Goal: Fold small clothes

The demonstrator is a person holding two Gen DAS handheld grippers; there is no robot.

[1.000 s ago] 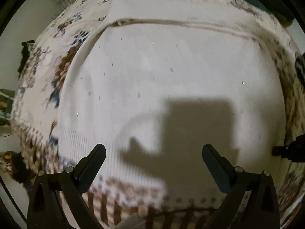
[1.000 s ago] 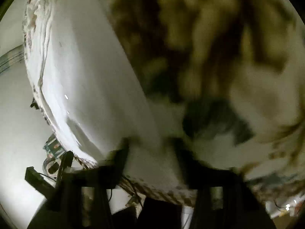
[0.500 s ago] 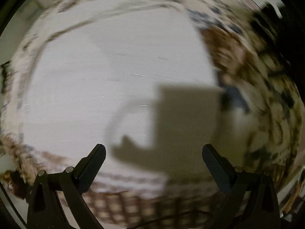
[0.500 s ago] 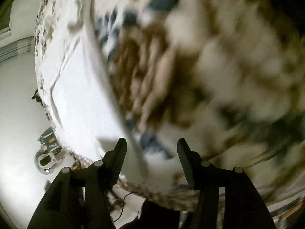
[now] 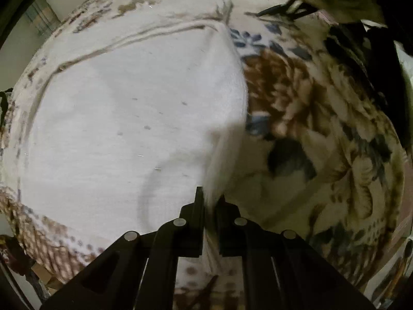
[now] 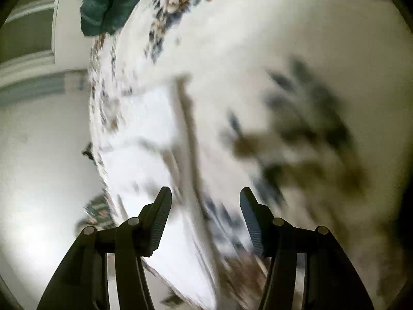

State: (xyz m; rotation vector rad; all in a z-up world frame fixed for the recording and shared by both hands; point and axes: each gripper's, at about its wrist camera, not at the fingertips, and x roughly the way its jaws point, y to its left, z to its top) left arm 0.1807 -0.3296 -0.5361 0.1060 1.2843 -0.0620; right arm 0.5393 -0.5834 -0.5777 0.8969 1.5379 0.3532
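Observation:
A white knit garment [image 5: 134,118] lies flat on a floral blanket [image 5: 322,134], filling the left of the left wrist view. My left gripper [image 5: 210,199] is shut on the garment's near right edge, with a fold of white cloth pinched between the fingers. In the blurred right wrist view the garment [image 6: 144,139] lies left of centre. My right gripper [image 6: 205,193] is open and empty above the blanket, close to the garment's edge.
The floral blanket [image 6: 296,77] covers the whole bed. A dark green cloth [image 6: 108,2] lies at the far edge. A pale wall and floor [image 6: 38,168] lie beyond the bed's left side. Dark objects [image 5: 361,41] sit at the upper right.
My left gripper has swung right to the garment's right edge and closed on it. My right gripper has moved along the blanket and stays open.

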